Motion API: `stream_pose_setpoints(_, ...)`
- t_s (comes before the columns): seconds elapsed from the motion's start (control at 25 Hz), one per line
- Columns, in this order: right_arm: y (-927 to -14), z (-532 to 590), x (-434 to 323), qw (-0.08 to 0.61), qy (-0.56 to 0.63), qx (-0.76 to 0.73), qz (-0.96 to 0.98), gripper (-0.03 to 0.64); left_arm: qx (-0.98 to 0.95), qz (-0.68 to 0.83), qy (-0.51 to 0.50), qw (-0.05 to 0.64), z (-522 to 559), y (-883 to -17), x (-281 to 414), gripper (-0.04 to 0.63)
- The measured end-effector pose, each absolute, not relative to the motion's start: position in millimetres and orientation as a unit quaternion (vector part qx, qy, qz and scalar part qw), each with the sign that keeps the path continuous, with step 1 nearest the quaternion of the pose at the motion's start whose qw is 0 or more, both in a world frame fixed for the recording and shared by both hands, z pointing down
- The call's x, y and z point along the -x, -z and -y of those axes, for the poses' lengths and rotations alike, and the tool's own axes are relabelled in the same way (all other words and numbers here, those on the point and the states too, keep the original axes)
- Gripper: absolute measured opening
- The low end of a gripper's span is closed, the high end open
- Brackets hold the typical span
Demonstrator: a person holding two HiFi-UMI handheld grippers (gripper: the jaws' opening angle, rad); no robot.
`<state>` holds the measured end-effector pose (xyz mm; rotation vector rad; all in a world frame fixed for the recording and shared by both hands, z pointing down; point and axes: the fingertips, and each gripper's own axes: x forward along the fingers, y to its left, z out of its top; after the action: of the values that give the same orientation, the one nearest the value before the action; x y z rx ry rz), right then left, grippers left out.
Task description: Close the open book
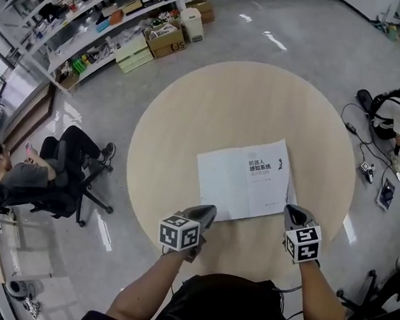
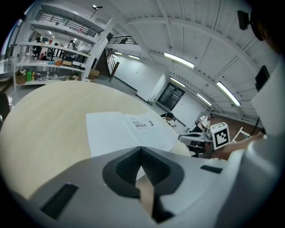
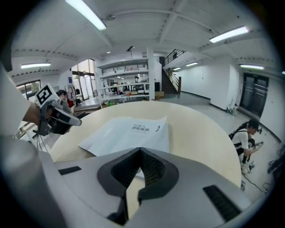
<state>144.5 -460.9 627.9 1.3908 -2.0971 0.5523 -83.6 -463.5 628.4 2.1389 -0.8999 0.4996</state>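
Closed and empty, left tongs (image 1: 207, 211) and right tongs (image 1: 293, 212) near flat white book (image 1: 244, 178) on round table (image 1: 190, 119).

Round wooden table (image 1: 212, 107), cluttered shelves (image 1: 95, 10), cardboard boxes (image 1: 166, 42), seated person (image 1: 31, 173), crouching person (image 1: 392, 119)

Matt pale wood-look table (image 1: 213, 100), smooth white paper book (image 1: 240, 181), glossy reflective grey floor (image 1: 292, 30), brown cardboard boxes (image 1: 166, 42)

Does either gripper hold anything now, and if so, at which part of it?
Nothing is held. The left gripper and the right gripper both have their jaws together and empty, near the open book.
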Motion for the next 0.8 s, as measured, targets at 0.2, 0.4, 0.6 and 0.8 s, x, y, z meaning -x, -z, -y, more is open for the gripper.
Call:
stream_pose_setpoints(0.2, -672.5, 463.1, -185.7, 0.280, -0.287, -0.552, 0.731, -0.001, -0.831, 0.358, -0.204, 0.374, 460.3, -628.2, 85.9, -0.011)
stream_pose_setpoints(0.4, -696.6, 450.6, -208.3, 0.327, -0.309, -0.558, 0.697, 0.009, -0.828, 0.366, -0.200, 0.374, 458.5, -625.1, 90.8, -0.011)
stream_pose_setpoints(0.6, -673.4, 456.5, -180.0, 0.358, -0.244, -0.526, 0.731, 0.173, -0.826, 0.377, -0.192, 0.374, 460.3, -622.7, 97.8, -0.011)
stream_pose_setpoints(0.8, -635.5, 474.0, -98.3, 0.398, -0.101, -0.430, 0.804, 0.225, -0.822, 0.399, -0.172, 0.369, 463.6, -617.7, 111.1, -0.011)
